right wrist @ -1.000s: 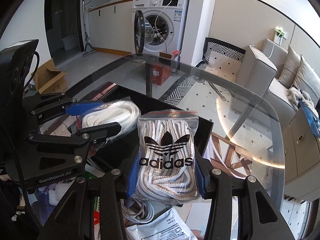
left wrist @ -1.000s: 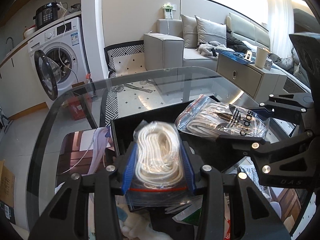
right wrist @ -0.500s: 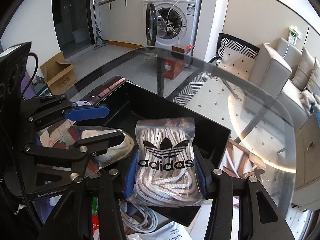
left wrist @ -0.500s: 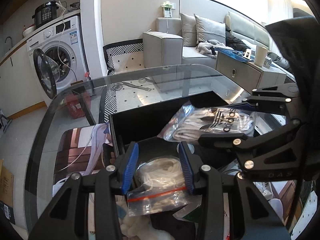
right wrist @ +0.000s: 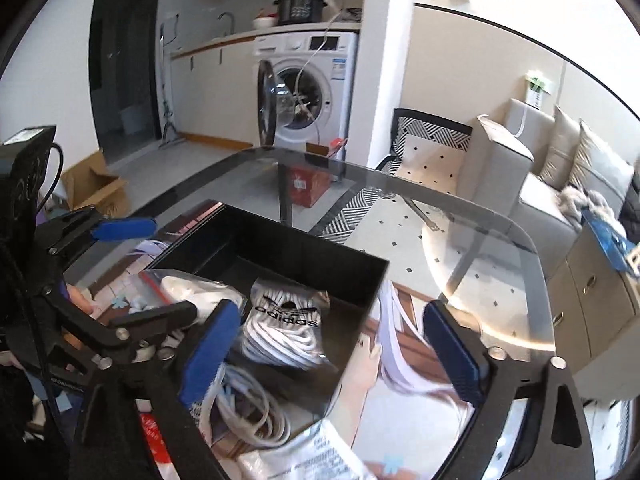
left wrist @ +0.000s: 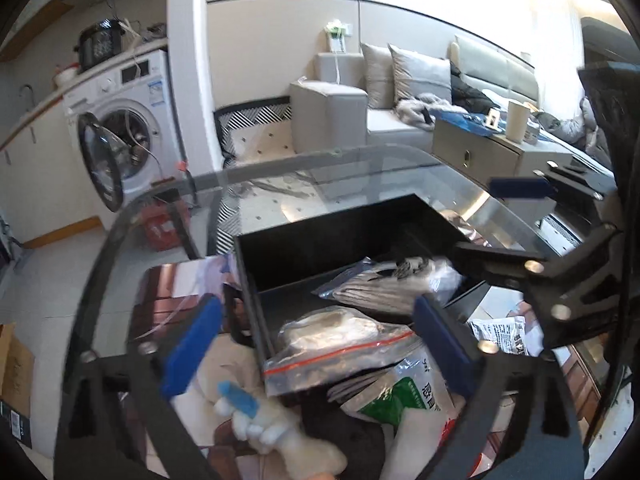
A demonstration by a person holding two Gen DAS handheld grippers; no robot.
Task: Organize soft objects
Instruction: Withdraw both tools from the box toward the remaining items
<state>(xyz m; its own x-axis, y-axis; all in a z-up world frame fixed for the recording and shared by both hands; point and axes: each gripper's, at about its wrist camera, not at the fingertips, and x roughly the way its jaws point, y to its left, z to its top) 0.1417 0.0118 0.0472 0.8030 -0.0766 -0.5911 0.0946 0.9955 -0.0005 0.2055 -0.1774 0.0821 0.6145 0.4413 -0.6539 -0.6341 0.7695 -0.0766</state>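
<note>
Table (right wrist: 460, 216): clear glass top, glossy, strong reflections. Black box (left wrist: 320, 236): matt, smooth walls, looks plastic. Zip bag w/ white cord (left wrist: 340, 344): clear glossy plastic film, red seal strip; contents soft woven rope. Adidas bag (right wrist: 288, 320): same shiny film, crinkled, w/ white-grey laces inside. Gripper pads (left wrist: 192, 348): blue, matt, rubbery; frames black matt plastic, bright metal screws. Plush toy (left wrist: 288, 444): white fuzzy cloth.
</note>
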